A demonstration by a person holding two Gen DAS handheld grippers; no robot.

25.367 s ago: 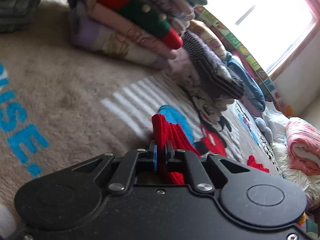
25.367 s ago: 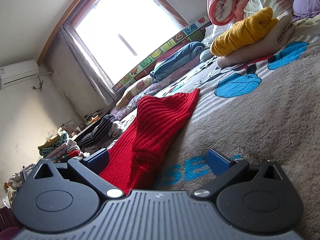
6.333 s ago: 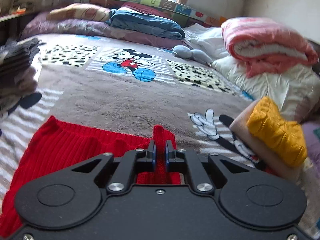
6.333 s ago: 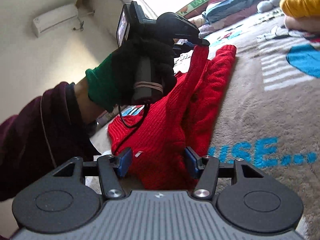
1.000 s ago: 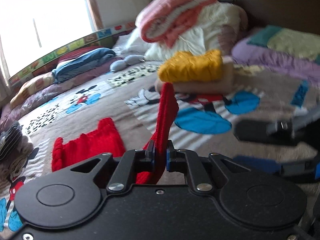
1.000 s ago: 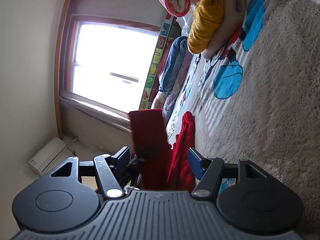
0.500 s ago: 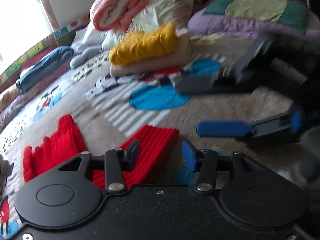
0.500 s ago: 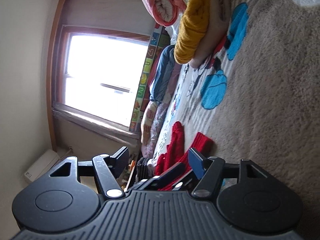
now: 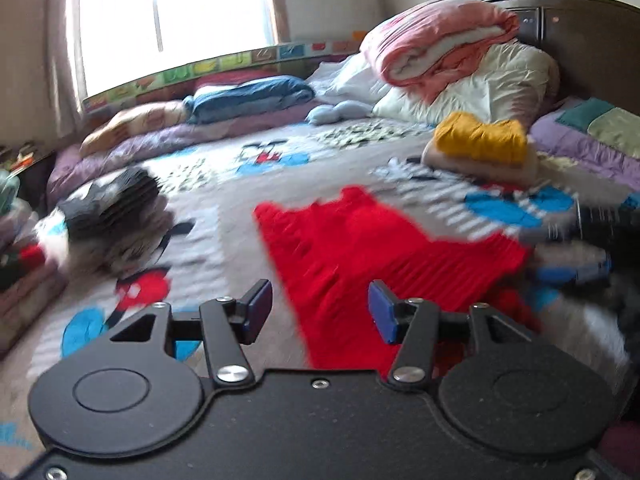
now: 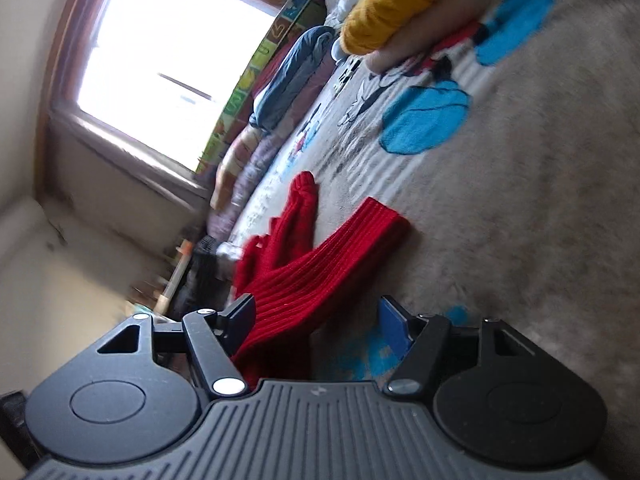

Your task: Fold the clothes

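Left gripper (image 9: 320,312): jaws wide apart, holding nothing; poised over the near part of the sweater (image 9: 360,248). Right gripper (image 10: 316,320): jaws likewise wide apart, nothing held; knit lies between its fingers but is not pinched.

Risks, judged from this lie:
- Sleeve (image 10: 352,236) folded across the body looks loose. A jaw dragging over the ribs could pull it back out and undo the fold
- Thick rib knit; a shallow bite may catch only the top layer, so the layers slide apart when lifted
- Plush blanket (image 10: 540,200) grips knit; sliding rather than lifting would bunch the cloth
- The two grippers work close together at the right side of the sweater; a clash there could knock the sleeve askew
- Left view is motion-blurred, so edges are hard to place

Sweater: red, chunky ribbed knit, lying flat near the front edge of the bed, middle to right. One sleeve laid diagonally over the body, cuff end square and pointing toward the right side; another rounded part rises behind it, toward the window side. Partly folded, not yet a compact bundle.

Farther: yellow knit (image 9: 480,140) stacked on a beige piece toward the headboard; dark striped pile (image 9: 112,208) at the bed's left side; pink quilt (image 9: 444,40) on the pillows at the far right corner
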